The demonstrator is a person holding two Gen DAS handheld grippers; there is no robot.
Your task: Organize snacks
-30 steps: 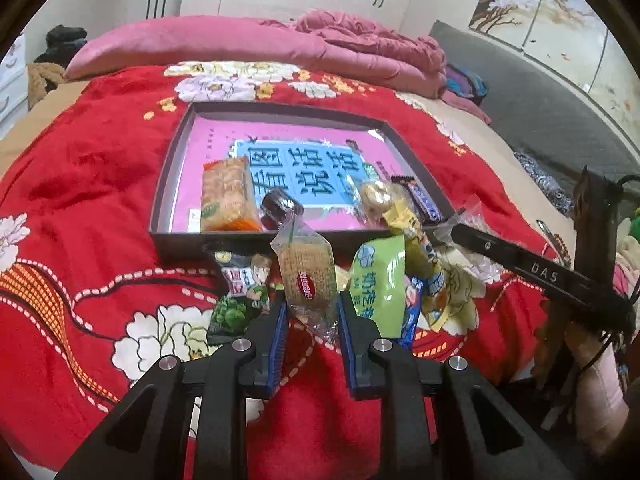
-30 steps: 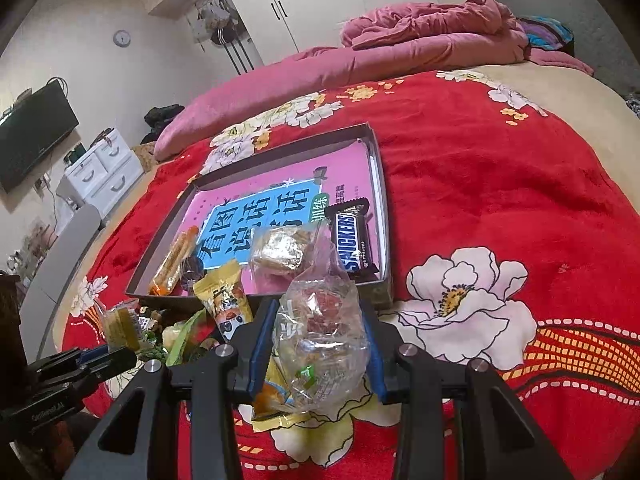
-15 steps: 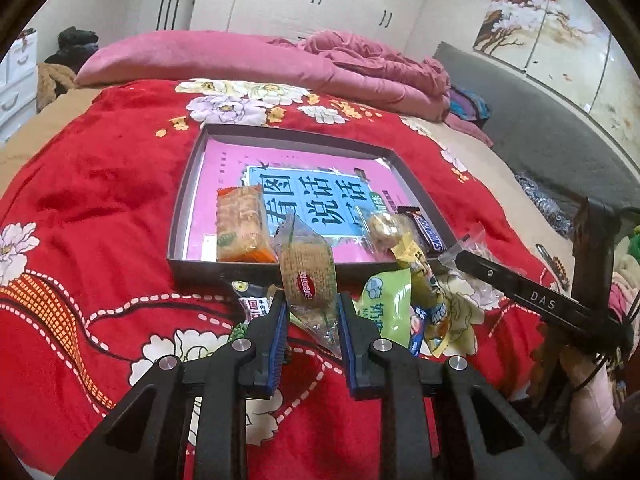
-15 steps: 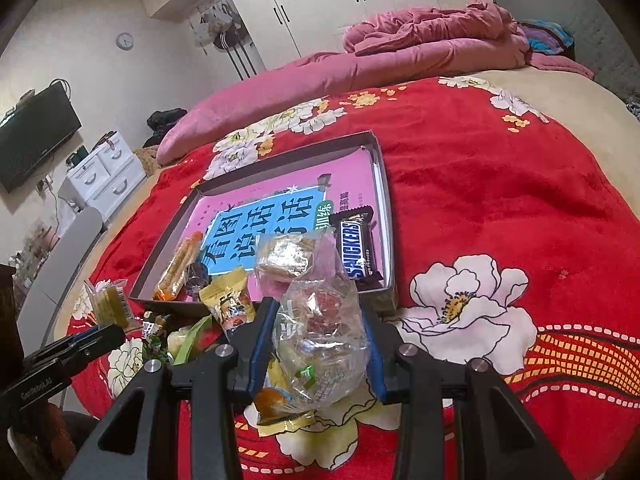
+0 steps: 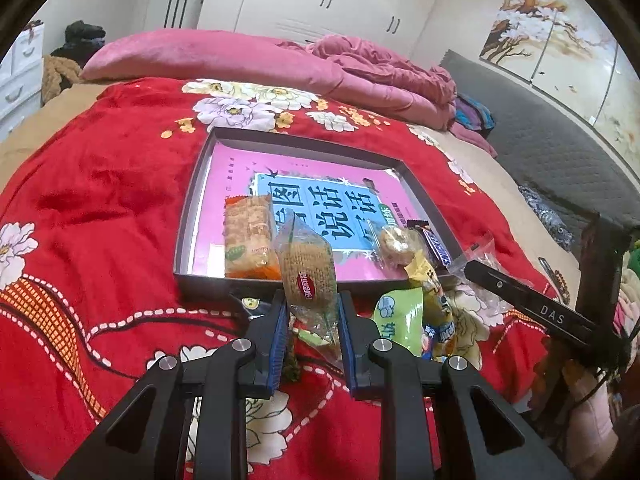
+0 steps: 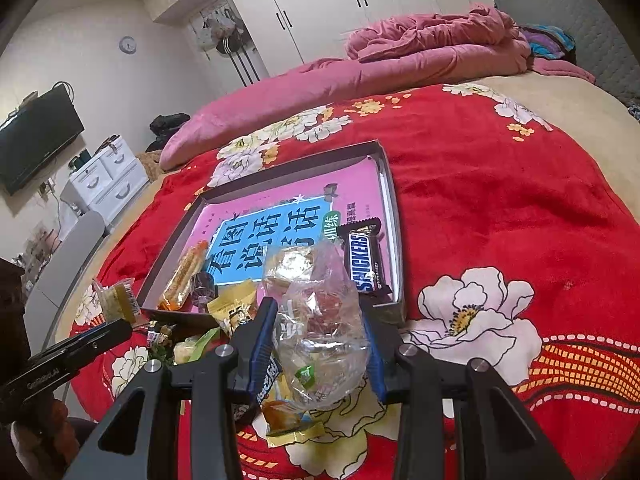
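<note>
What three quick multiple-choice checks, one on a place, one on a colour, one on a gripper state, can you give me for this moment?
1. Where does the Snickers bar lie?
A. inside the tray, at its right side
B. on the red blanket
C. in the right gripper

2. What colour is the blanket under the tray?
A. blue
B. red with white flowers
C. plain grey

3. What is the left gripper doing?
A. hanging open and empty
B. shut on a clear-wrapped brown biscuit
C. shut on the Snickers bar

Answers: 1 A, the bar rests on the pink tray floor beside the right wall. 2 B, red cloth with white blooms surrounds the tray. 3 B, the wrapper sits pinched between both blue pads.
</note>
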